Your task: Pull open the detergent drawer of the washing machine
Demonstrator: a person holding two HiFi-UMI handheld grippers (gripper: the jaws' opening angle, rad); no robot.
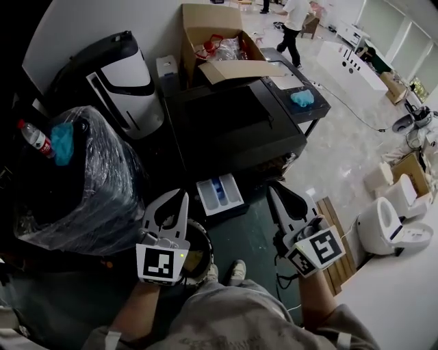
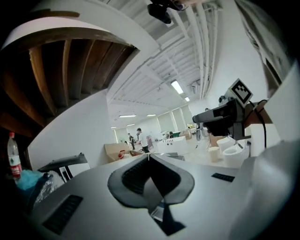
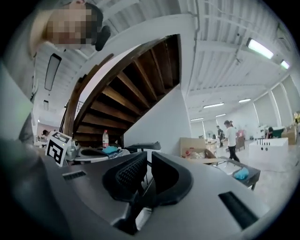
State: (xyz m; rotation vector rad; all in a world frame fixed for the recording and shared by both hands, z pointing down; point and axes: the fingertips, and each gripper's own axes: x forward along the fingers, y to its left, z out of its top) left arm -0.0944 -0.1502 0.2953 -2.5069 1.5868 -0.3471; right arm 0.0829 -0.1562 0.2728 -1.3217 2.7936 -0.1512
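The detergent drawer [image 1: 220, 195], white with blue compartments inside, stands pulled out from the dark washing machine [image 1: 233, 130], apparently level. It lies between and just beyond both pairs of jaws, touching neither.

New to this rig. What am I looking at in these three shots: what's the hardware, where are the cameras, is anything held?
There is no robot arm here. A person holds a two-jaw gripper in each hand. The head view comes from a camera on the person's head that looks steeply down. It shows the left gripper on the left and the right gripper on the right. The other two views come from cameras riding on the grippers, each looking along its own jaws. Both pairs of jaws are shut, with nothing between them. Below the grippers stands a dark washing machine with its white detergent drawer pulled out. An open cardboard box sits at its far side.
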